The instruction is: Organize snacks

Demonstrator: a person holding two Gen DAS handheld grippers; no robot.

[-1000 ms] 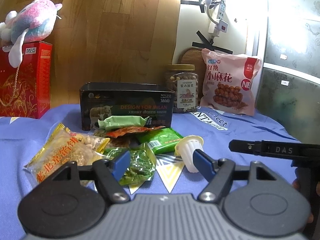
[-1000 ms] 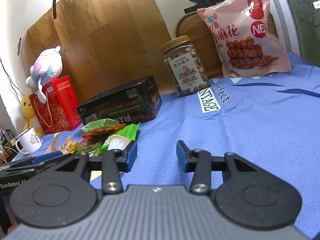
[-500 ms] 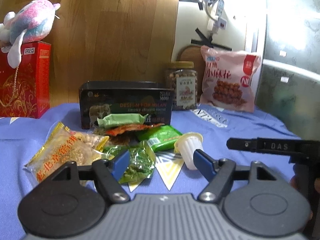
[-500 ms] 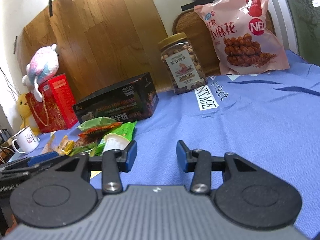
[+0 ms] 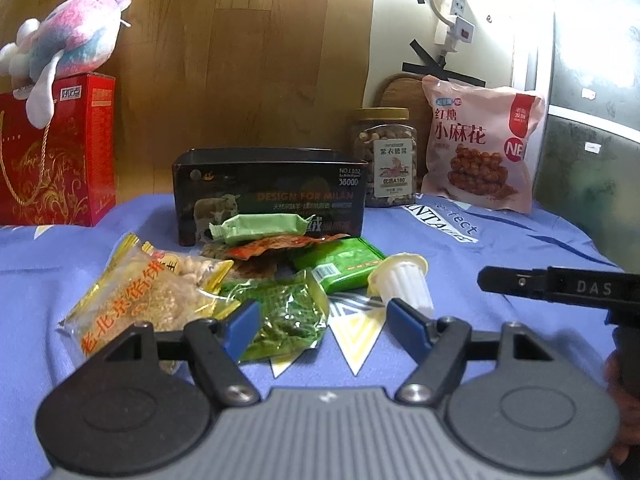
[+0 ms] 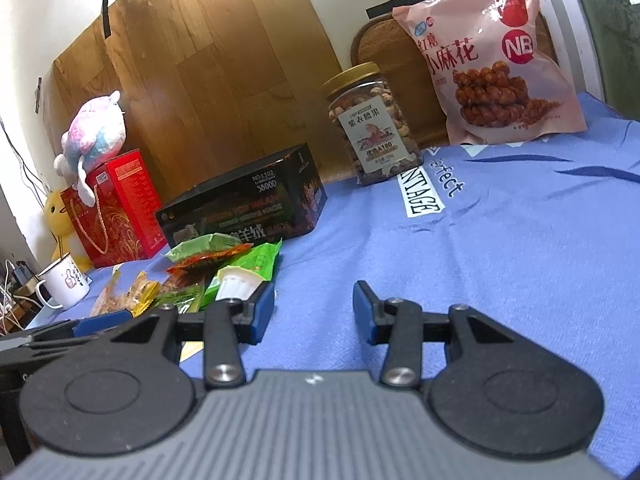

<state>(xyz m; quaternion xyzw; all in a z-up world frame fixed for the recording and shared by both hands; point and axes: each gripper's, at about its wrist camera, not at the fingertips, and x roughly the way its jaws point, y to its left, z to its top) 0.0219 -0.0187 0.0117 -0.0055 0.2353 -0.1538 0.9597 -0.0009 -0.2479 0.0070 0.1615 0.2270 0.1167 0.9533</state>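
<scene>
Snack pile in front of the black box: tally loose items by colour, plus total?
Green: 3 (pale green bar, bright green packet, clear bag of greens)
Yellow: 1 (yellow-edged cracker bag)
Orange-red: 1 (flat sachet)
White: 1 (jelly cup)
Total: 6 visible

Both views are fisheye, so straight lines bow toward the edges and the corners darken. In the left wrist view, strong light blows out the white wall (image 5: 400, 40) at top right to glare, while the wooden panel (image 5: 240, 60) and the foreground look dim and slightly soft. The right wrist view is brighter and more even, with crisp print on the pink bag (image 6: 492, 52). Shadows on the blue cloth (image 6: 500, 240) are faint and diffuse.
</scene>
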